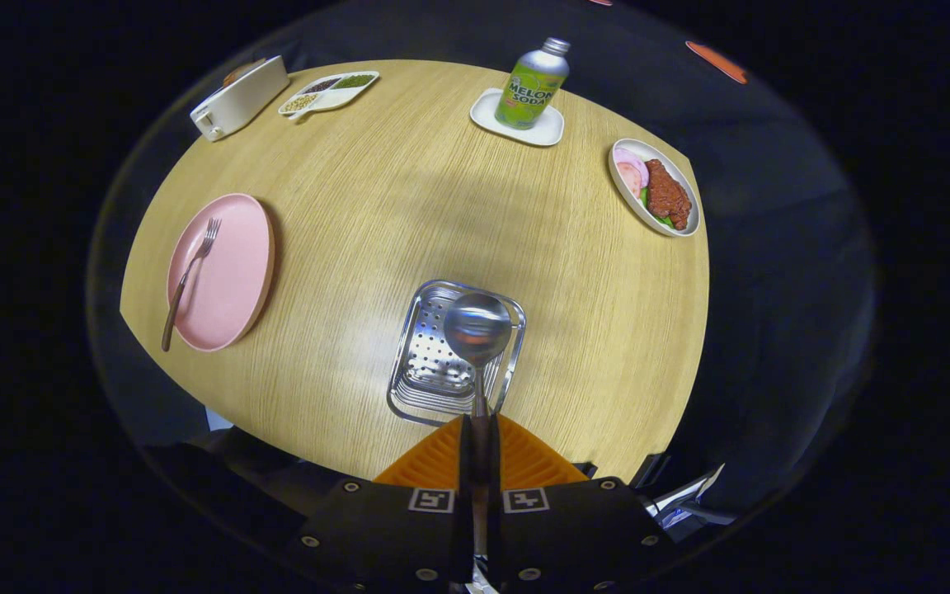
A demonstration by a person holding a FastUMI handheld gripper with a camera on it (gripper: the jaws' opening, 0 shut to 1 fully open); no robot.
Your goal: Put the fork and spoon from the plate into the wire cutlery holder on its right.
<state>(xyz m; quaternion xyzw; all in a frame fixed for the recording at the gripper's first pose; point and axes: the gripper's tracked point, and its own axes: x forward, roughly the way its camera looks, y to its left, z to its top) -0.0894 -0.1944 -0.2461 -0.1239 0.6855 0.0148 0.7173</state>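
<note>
The tool [479, 441] is clamped on the handle of the spoon [477, 330], whose bowl is held above the wire cutlery holder [421, 363], apparently for release. Beyond, 1 fork [189, 276] is left on the pink plate [232, 280] on the desk [409, 198].

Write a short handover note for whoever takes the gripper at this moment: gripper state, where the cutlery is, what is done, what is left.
Gripper: shut on the spoon, clamping its handle between the fingers, bowl pointing forward.
The spoon's bowl is above the metal cutlery holder just ahead of the fingers; not yet released.
Fork: lying on the pink plate, left of the holder, handle sticking over the plate's near rim.
Done: spoon lifted off the plate and brought to the holder.
Left: drop the spoon in, then fetch the fork.
</note>
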